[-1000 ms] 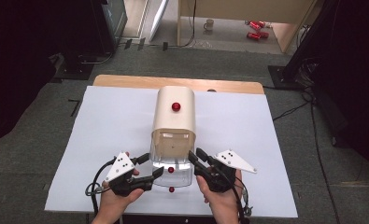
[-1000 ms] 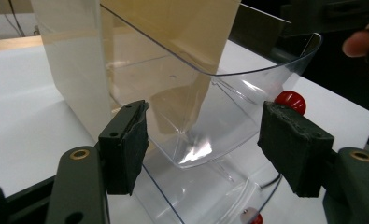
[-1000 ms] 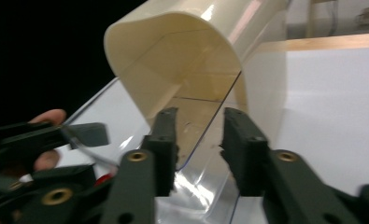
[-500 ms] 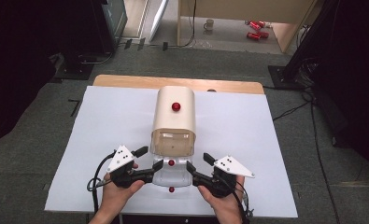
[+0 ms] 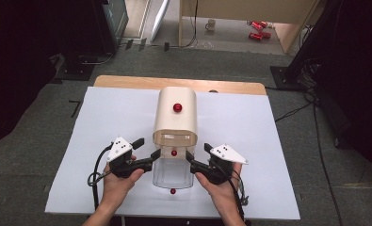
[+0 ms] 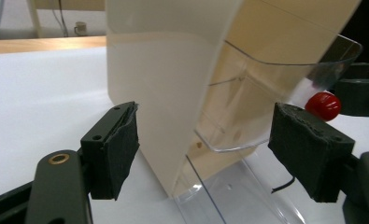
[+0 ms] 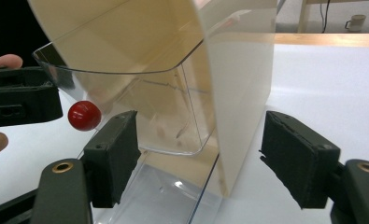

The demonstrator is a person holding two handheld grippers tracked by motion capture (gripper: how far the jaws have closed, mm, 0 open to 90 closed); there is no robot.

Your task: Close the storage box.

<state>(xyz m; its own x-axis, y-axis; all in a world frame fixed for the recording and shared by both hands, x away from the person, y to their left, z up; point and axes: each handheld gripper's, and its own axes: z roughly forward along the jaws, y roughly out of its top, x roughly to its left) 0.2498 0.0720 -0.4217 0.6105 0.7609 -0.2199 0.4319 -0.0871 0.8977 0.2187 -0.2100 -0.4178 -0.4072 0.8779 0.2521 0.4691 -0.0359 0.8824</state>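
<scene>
A cream case with a red knob on top stands mid-table. A clear lower drawer is pulled out toward me, its red knob at the near end. A clear upper drawer sticks out a little, with a red knob. My left gripper is open, its jaws straddling the case's front left corner. My right gripper is open around the front right corner. Neither pad touches anything.
A white sheet covers the table, with a wooden edge at the back. The floor beyond holds a mug, red cans and cables. Dark stands flank the table.
Both grippers have moved forward from the sides of the pulled-out lower drawer to the case's front corners. The upper drawer's knob now sits nearer the case.
</scene>
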